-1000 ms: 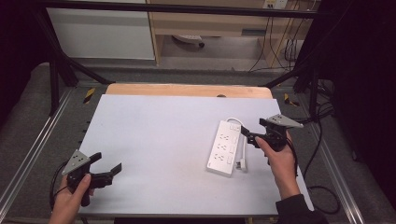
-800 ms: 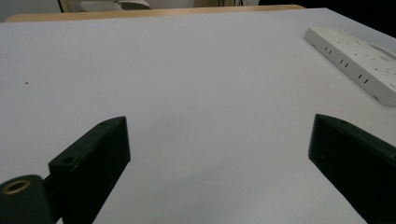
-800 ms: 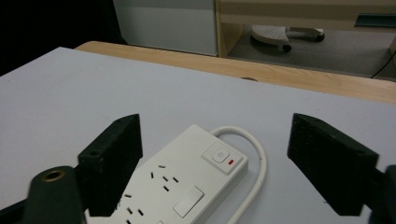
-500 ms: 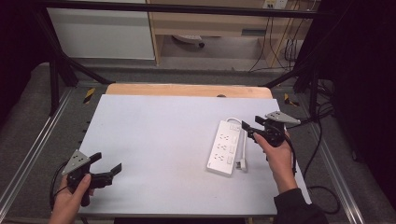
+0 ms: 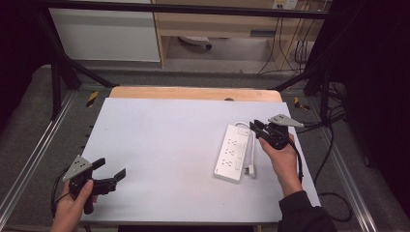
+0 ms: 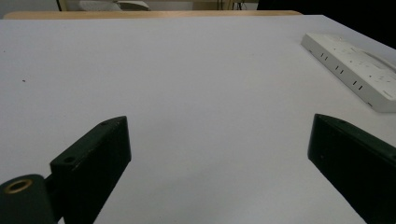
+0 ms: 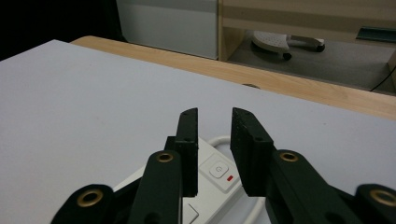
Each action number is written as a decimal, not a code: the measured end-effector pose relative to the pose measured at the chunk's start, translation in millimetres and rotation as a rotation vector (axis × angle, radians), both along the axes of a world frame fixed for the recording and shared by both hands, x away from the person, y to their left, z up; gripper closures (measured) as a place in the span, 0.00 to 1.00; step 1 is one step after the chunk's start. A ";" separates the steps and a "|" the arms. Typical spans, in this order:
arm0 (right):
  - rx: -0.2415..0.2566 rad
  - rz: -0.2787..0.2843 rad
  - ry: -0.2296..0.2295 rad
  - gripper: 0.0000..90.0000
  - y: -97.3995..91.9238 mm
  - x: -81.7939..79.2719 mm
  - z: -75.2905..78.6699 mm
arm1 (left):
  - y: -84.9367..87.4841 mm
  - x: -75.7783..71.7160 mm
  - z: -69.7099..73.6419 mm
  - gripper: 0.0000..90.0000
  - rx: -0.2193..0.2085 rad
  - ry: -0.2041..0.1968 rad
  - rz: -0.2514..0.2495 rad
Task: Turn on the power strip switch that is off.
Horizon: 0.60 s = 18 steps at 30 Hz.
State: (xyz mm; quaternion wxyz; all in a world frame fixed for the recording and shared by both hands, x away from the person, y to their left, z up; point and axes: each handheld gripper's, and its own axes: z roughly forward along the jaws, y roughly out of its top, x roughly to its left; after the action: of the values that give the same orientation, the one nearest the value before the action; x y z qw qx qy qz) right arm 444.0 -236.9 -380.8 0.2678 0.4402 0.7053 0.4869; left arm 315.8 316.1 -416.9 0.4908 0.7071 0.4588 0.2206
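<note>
A white power strip [image 5: 233, 152] lies on the right half of the grey table top [image 5: 164, 140], its white cord [image 5: 251, 153] looped along its right side. My right gripper [image 5: 255, 127] hovers over the strip's far end, by the switch [image 7: 218, 170] with its red mark. Its jaws have just been closing and stand a narrow gap apart [image 7: 215, 116] with nothing between them. My left gripper [image 5: 112, 168] rests at the near left corner of the table, jaws wide open [image 6: 219, 122] and empty. The power strip [image 6: 355, 70] lies far off to its right.
A wooden strip [image 5: 193, 93] runs along the table's far edge. Black frame bars [image 5: 58, 72] and metal rails [image 5: 29, 164] flank the table. Cables [image 5: 333, 140] hang off the right side. A cabinet and a shelf stand behind.
The right gripper has shifted slightly left over the strip's far end and its jaws have narrowed. The left gripper has kept still.
</note>
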 end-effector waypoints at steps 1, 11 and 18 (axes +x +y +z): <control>-0.002 0.001 -0.002 0.87 0.9 0.5 -0.8 | -0.1 0.1 -0.2 0.07 0.001 -0.001 0.001; -0.004 0.014 0.019 1.00 7.1 5.7 -5.3 | -1.1 0.1 -0.4 0.07 0.018 -0.007 -0.003; -0.006 0.023 0.051 1.00 16.6 14.3 -7.4 | -1.6 0.3 -0.6 0.07 0.019 -0.004 -0.004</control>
State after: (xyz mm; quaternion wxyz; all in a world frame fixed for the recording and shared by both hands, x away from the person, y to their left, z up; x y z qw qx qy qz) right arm 458.3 -220.4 -388.3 0.2454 0.4433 0.7184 0.4766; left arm 316.1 314.5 -417.5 0.4855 0.7120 0.4544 0.2255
